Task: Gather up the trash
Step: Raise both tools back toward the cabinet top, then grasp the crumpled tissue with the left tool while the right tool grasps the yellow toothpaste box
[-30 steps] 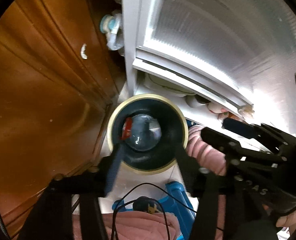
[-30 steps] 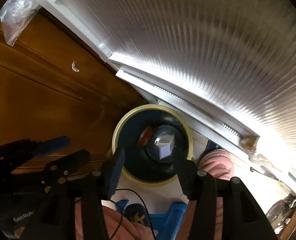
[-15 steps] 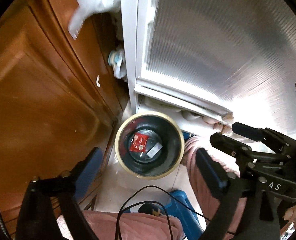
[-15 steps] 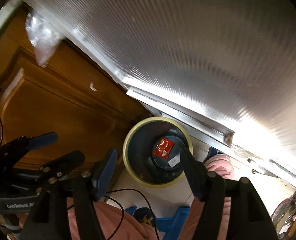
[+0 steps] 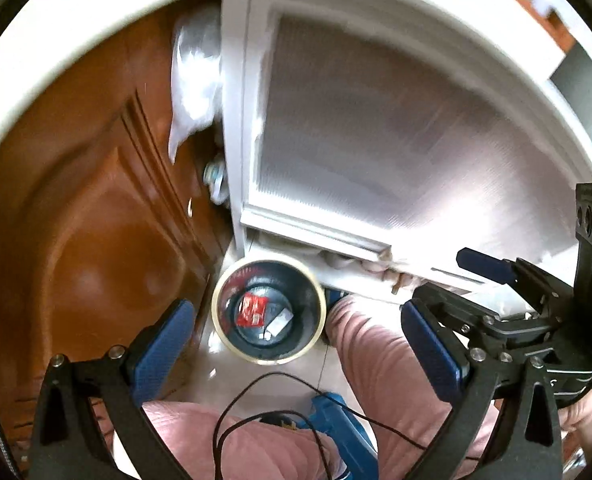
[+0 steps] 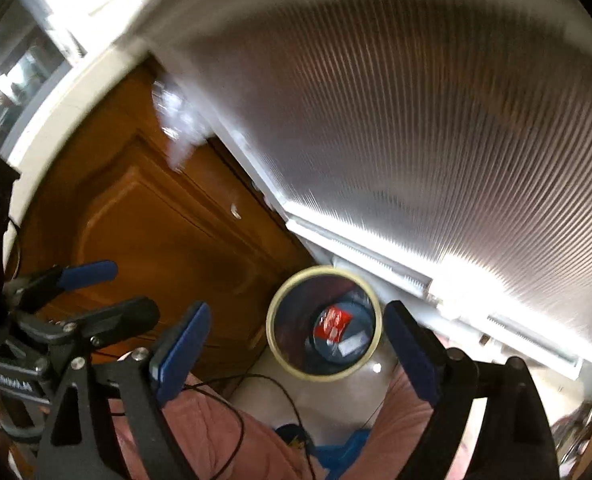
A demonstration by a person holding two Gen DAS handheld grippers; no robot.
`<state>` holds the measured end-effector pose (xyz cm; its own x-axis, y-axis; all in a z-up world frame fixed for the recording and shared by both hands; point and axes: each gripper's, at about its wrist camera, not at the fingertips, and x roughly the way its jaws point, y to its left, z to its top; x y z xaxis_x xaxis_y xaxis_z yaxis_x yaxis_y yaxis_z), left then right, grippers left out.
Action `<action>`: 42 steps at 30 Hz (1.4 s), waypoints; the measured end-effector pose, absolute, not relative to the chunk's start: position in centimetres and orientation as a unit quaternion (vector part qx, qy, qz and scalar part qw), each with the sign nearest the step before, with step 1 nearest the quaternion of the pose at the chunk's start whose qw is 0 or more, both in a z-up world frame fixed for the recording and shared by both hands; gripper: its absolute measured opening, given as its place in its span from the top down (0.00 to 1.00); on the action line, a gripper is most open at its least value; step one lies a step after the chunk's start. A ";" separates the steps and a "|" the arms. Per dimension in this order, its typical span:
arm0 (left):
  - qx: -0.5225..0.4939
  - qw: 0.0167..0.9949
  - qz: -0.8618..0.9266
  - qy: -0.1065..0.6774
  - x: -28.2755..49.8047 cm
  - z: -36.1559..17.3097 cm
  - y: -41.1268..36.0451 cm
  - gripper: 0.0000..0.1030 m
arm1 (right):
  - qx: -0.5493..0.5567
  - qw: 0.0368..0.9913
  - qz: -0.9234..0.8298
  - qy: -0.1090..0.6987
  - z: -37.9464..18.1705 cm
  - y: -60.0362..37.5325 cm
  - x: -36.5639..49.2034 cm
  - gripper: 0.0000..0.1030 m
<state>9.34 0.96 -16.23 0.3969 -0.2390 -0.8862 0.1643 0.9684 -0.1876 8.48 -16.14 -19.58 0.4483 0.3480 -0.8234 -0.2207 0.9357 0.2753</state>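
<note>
Both grippers are hanging high over a round bin [image 5: 266, 316] standing on the floor between a brown wooden cabinet [image 5: 95, 248] and a white frosted-glass door [image 5: 376, 152]. The left gripper [image 5: 296, 344] and right gripper [image 6: 296, 340] are both gaping wide, holding nothing. A red wrapper [image 5: 251, 311] and a pale scrap [image 5: 278, 322] are lying at the bin's bottom. The person's pink-trousered legs [image 5: 380, 364] are showing below.

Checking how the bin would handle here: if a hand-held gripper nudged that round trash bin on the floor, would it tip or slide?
The trash bin looks nearly empty, holding only a red wrapper and a small white scrap, so it is probably light. The floor looks glossy, so it would likely slide when pushed low. It looks deep and narrow, so a push near its rim might tip it.
</note>
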 end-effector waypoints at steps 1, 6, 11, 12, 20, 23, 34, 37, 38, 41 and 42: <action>-0.032 0.839 -0.126 0.529 9.0 -15.3 0.9 0.01 | 0.062 0.853 0.172 0.488 -18.8 -16.3 8.1 0.14; -0.014 0.859 -0.151 0.490 7.8 -10.4 0.7 0.01 | 0.032 0.874 0.187 0.448 -13.7 -16.2 6.1 0.13; -0.003 0.869 -0.168 0.466 6.9 -6.1 0.3 0.01 | 0.008 0.885 0.197 0.422 -9.3 -15.7 5.0 0.13; -0.002 0.871 -0.170 0.462 6.8 -5.1 0.3 0.01 | 0.002 0.888 0.198 0.415 -8.3 -15.7 4.9 0.13; 0.004 0.882 -0.164 0.442 8.7 1.2 1.2 0.01 | -0.083 0.925 0.200 0.312 1.9 -15.1 5.0 0.13; 0.017 0.893 -0.147 0.426 10.7 3.6 1.5 0.01 | -0.122 0.935 0.185 0.278 5.1 -15.6 6.5 0.13; 0.024 0.894 -0.154 0.421 22.9 7.3 0.3 0.01 | -0.148 0.931 0.150 0.297 8.3 -20.1 19.9 0.13; 0.015 0.887 -0.159 0.433 26.5 6.5 -0.3 0.01 | -0.155 0.924 0.146 0.317 7.1 -21.1 23.5 0.13; 0.012 0.886 -0.161 0.435 27.9 6.2 -0.4 0.01 | -0.162 0.921 0.147 0.322 6.6 -21.4 24.6 0.13; 0.012 0.882 -0.162 0.442 31.1 5.1 -1.1 0.01 | -0.186 0.911 0.149 0.338 5.0 -22.0 27.0 0.13; 0.012 0.881 -0.160 0.444 31.7 4.7 -1.2 0.01 | -0.191 0.906 0.153 0.346 4.5 -22.3 27.9 0.13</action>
